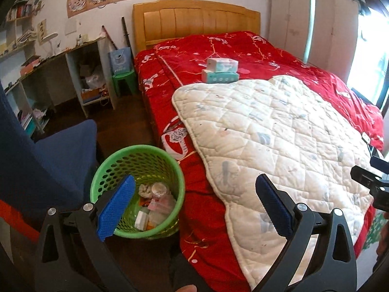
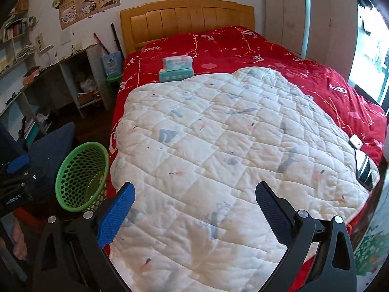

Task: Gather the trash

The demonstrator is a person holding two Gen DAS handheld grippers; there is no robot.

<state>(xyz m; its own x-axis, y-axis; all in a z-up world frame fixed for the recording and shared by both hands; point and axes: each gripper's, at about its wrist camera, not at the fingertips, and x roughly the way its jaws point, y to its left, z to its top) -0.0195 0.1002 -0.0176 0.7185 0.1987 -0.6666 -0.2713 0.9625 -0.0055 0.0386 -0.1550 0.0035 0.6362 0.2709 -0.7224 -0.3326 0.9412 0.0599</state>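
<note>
A bedroom, taken from the bed (image 1: 189, 56) outward. Left of the bed, against the wall, runs a cluttered counter (image 1: 60, 56) with open shelves under it; nearer, a blue chair (image 1: 56, 155). Just beside the bed's left edge, on the dark floor, stands the green mesh basket (image 1: 114, 168), and the trash (image 1: 155, 204) lies inside it — crumpled paper, a small jar, and what may be wrappers, too jumbled to sort. A red bedspread (image 1: 218, 46) covers the bed, with a white quilted pad (image 1: 279, 131) over it and two tissue packs (image 1: 220, 70) stacked toward the headboard. Right of the bed are pale wardrobe doors (image 1: 291, 17) and a bright window.

The left tongs (image 1: 194, 206) gape wide with nothing between them — one finger crosses the basket's rim. The right tongs (image 2: 194, 209) also stand open and empty above the pad. Something dark and striped at the pad's right corner is hard to make out.
</note>
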